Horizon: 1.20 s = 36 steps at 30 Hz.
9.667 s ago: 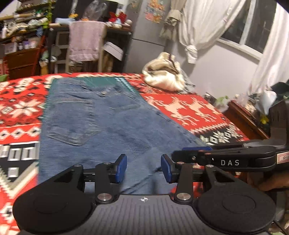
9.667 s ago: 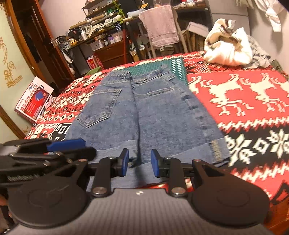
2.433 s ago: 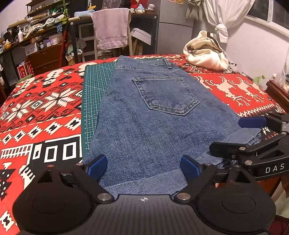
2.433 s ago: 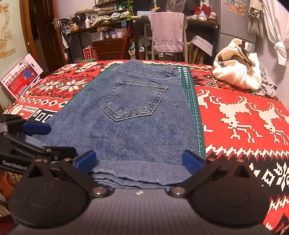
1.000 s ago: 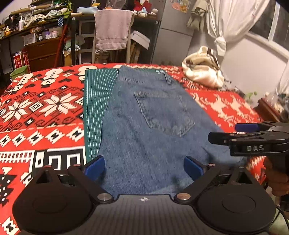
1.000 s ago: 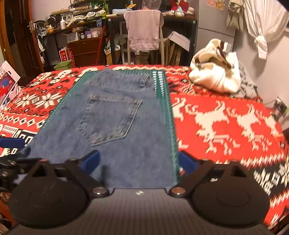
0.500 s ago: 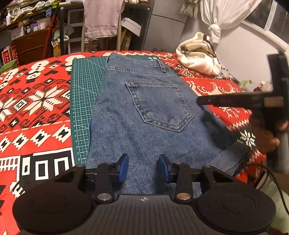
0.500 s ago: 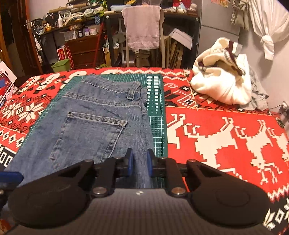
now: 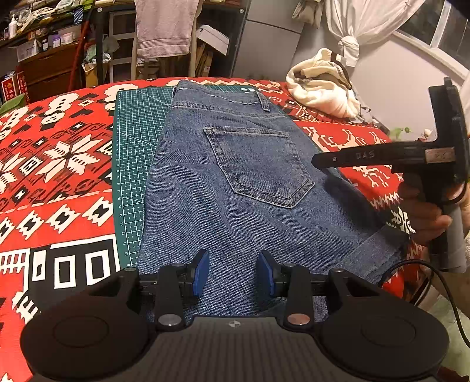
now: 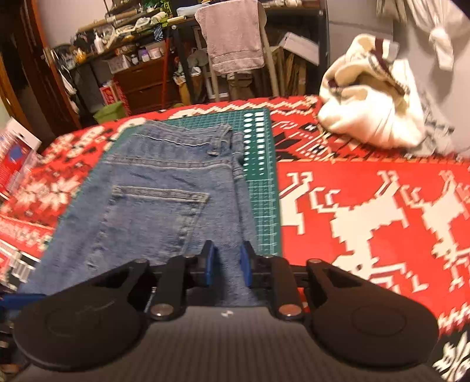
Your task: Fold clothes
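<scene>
Blue denim jeans lie folded in half lengthwise, back pocket up and waistband at the far end, on a green cutting mat. My left gripper hovers over the near hem end, its fingers partly drawn in, nothing between them. In the right wrist view the jeans fill the left half. My right gripper hangs above their right edge, pads almost together and nothing held. From the left wrist view the right gripper is a dark bar just past the pocket, held by a hand.
A red patterned blanket covers the bed under the cutting mat. A white bundle of clothes sits at the far right. A chair with a pink towel and cluttered shelves stand beyond the bed. A cable hangs at the near right.
Both grippers went from wide open to narrowed. The right one has travelled forward along the jeans' right edge toward the waistband. The left one stays near the hem.
</scene>
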Tool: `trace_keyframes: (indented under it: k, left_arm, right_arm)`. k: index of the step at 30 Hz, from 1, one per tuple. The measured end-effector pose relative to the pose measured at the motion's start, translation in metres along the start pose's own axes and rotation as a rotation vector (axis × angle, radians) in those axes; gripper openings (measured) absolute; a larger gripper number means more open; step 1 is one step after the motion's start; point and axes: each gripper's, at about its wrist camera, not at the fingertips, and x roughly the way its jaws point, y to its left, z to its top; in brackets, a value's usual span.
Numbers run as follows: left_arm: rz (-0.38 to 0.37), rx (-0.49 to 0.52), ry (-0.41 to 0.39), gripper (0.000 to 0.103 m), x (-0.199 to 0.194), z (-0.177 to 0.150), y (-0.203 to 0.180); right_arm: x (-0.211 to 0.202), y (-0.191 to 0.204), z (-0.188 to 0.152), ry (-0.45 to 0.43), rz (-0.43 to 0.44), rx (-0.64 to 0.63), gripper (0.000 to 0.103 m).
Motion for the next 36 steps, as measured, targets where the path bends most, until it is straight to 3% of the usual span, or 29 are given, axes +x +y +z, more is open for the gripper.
trace_keyframes:
  k: [8,19,30,35,36]
  left_arm:
    - [-0.004,-0.004,0.0,0.037,0.0,0.0,0.001]
    - [-0.004,0.007,-0.007,0.038,0.0,-0.002,0.0]
    - [-0.006,0.005,-0.009,0.04,0.0,-0.002,0.0]
    - [-0.005,0.018,-0.007,0.042,0.0,-0.002,-0.002]
    - [-0.003,0.021,-0.007,0.042,0.0,-0.002,-0.002]
  right_arm:
    - [-0.002,-0.019,-0.003,0.039,0.07,0.1,0.025]
    - [0.019,-0.057,0.01,0.05,0.218,0.351,0.028]
    - [0.017,-0.071,0.002,0.091,0.314,0.34,0.024]
    - [0.022,-0.068,0.006,0.078,0.294,0.332,0.022]
    - [0.025,-0.066,0.009,0.076,0.279,0.328,0.018]
